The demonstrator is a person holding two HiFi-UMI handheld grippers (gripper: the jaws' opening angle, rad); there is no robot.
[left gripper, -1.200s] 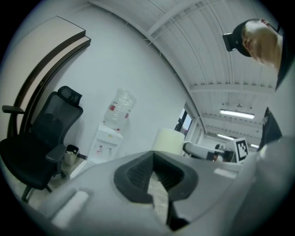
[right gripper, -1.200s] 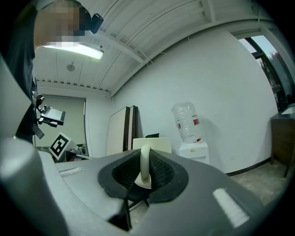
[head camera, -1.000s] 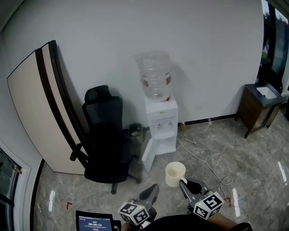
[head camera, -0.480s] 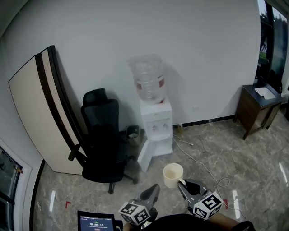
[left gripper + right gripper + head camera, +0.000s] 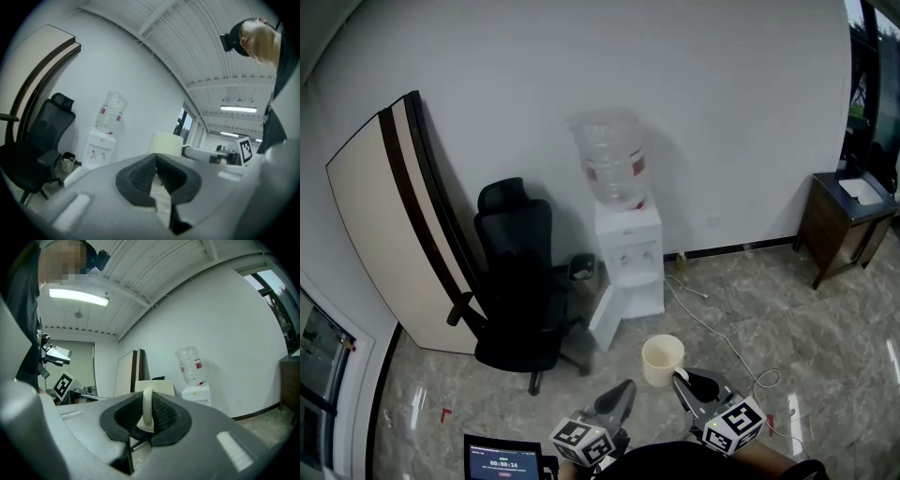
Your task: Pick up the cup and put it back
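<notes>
Right hand-held gripper [image 5: 682,378] on cup [image 5: 663,360] handle

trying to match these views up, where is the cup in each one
Head view: cup low centre, handle in the jaws of the right gripper.
Left gripper view: cup at centre, just past the jaws.
Right gripper view: cup at centre, handle between the jaws.
Shared landmark: water dispenser.

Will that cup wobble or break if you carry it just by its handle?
The cup looks stiff, probably ceramic, so it could break if dropped. The right hand-held gripper pinches only its thin handle, so it may swing or slip.
</notes>
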